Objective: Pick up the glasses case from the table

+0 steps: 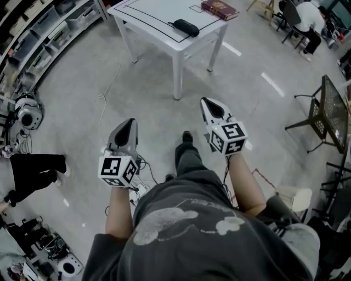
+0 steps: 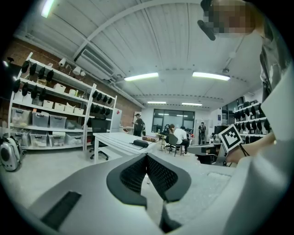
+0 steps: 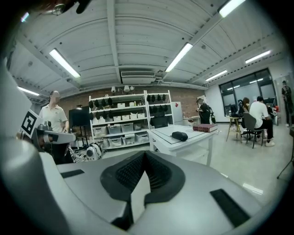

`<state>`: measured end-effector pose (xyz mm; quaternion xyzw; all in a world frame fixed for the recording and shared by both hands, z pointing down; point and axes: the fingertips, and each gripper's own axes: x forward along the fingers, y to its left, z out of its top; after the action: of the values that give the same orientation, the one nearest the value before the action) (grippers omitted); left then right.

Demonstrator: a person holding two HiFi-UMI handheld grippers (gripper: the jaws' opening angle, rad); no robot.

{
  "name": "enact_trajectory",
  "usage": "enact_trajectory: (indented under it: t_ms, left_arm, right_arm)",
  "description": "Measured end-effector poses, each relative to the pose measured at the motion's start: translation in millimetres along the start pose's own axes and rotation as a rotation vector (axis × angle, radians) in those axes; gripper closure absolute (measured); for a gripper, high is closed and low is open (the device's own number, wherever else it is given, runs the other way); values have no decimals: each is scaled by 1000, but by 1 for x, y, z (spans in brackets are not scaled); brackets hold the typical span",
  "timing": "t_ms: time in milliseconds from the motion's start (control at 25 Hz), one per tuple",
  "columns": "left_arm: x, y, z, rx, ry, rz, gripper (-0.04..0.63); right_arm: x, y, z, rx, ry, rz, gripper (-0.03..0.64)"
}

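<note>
The black glasses case (image 1: pixel 186 27) lies near the front edge of a white table (image 1: pixel 153 19), well ahead of me across the floor. It also shows far off as the glasses case (image 2: pixel 140 143) in the left gripper view and the case (image 3: pixel 179 136) in the right gripper view. My left gripper (image 1: pixel 130 122) and right gripper (image 1: pixel 205 102) are held out at waist height over the floor, both far short of the table. The left gripper (image 2: pixel 147 157) is shut with its pads touching and nothing between them. The right gripper (image 3: pixel 144 154) is shut and empty as well.
A dark red book (image 1: pixel 219 9) lies on the table's far right corner. Storage shelves (image 1: pixel 33 33) line the left wall, and cables (image 1: pixel 109 104) trail over the floor. A black mesh chair (image 1: pixel 329 112) stands at the right, and a person (image 1: pixel 306 19) sits at the back right.
</note>
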<state>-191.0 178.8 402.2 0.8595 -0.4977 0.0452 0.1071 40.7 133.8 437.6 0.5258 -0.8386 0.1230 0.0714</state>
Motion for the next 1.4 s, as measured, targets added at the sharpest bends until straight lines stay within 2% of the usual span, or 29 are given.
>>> enact_trajectory:
  t_ms: [160,320,520,920,1120,1400]
  left_arm:
    - [44,15,9,7,0,7,592]
    - [106,37,25,25,-16,9,592]
    - [170,53,39,12,-32,20,592]
    - [249,80,57,10,-41,54,592]
    - [277,85,64,26,-27,25,592]
    - [333,111,65,17,-26,-59,591]
  right_arm:
    - [40,-31,5,41,2,14,618]
    - [90,-69,23,20,-4,22,617]
    - [141,-114,48,-2,8,30,617]
    - [203,-173,69,20,23,45,617]
    - [222,-191,72,45,28,24,617]
    - [246,-218,71,72,44,-68,617]
